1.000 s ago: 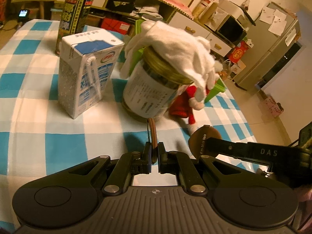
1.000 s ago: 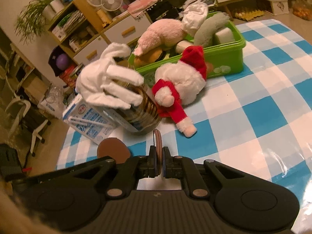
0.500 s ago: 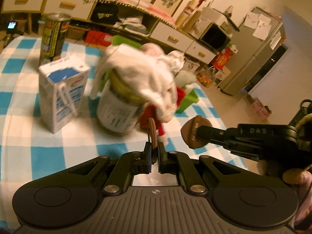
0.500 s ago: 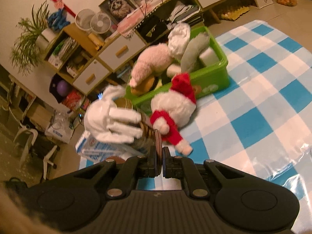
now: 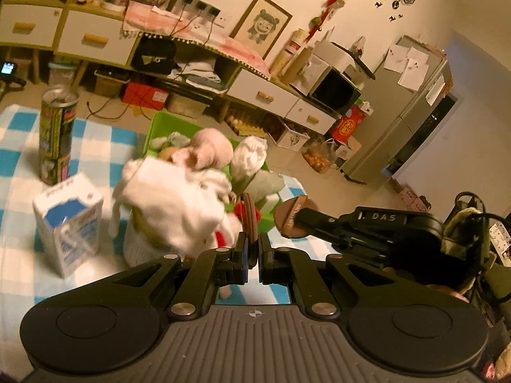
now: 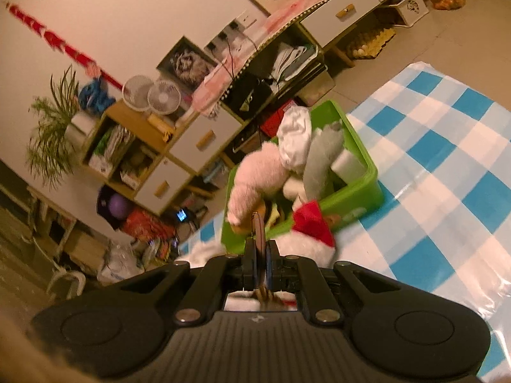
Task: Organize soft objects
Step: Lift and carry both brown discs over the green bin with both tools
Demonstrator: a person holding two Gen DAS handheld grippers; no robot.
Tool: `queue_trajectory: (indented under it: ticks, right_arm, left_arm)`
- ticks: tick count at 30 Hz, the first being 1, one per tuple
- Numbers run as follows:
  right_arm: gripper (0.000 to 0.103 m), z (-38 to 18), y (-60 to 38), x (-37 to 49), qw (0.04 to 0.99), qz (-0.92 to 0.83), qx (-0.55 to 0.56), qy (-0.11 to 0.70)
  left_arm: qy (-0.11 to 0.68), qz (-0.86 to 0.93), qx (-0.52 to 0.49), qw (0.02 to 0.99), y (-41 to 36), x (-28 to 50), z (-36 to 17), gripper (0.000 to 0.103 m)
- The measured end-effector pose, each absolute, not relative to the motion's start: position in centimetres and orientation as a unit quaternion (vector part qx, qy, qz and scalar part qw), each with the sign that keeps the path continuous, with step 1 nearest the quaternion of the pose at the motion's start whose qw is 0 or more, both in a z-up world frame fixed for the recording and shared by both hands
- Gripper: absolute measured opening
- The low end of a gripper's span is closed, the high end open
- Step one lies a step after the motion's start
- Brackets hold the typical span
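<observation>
Both claws pulled up since before, left gripper (image 5: 252, 220) and right gripper (image 6: 259, 233) pinched together, empty; white glove (image 5: 179, 204) draped over the jar, just ahead-left of the left one.

left wrist: above table, facing shelves | right wrist: same (both share green bin (image 5: 166, 121) (image 6: 357, 156))

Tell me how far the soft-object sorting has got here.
Done: a pink plush, white cloth and grey plush already lie in the green bin. In hand: nothing; the left gripper and right gripper are both shut and empty. Left: the white glove draped over the jar, and the Santa plush on the table beside the bin.
</observation>
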State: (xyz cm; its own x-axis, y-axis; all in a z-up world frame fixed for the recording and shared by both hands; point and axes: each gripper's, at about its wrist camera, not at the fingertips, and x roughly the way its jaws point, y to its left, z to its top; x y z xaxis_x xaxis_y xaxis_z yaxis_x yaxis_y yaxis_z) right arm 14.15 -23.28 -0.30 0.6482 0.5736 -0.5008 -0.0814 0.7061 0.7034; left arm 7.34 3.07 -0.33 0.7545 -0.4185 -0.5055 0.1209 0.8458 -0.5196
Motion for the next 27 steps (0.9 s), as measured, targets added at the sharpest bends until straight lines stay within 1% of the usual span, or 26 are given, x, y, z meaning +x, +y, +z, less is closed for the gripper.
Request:
queue_trajectory:
  ticks: [5,11,17,24,27]
  right_arm:
    - [0.007,-0.4,-22.9,15.8,0.854,0.193,0.333,0.35]
    - [0.007,-1.5,-22.8,18.0,0.849,0.181,0.36,0.342]
    - [0.007,-2.7,-22.6,19.6,0.847,0.173,0.373,0.338]
    - [0.007,-4.3,-22.1,21.1,0.844,0.151,0.386,0.341]
    - [0.007,-5.0,-21.8,21.5,0.844,0.139,0.387,0.346]
  left_arm:
    - [0.324,-0.144,-0.216,0.91,2.1,10.3,1.2,0.001]
    - [0.34,-0.14,-0.197,0.909,0.7,14.4,2.3,0.001]
    - [0.373,-0.126,-0.18,0.901,0.1,18.1,1.4,0.001]
    - [0.437,-0.119,-0.173,0.875,-0.8,22.1,-1.2,0.001]
    - [0.447,-0.108,-0.17,0.872,-0.9,23.1,-2.0,0.001]
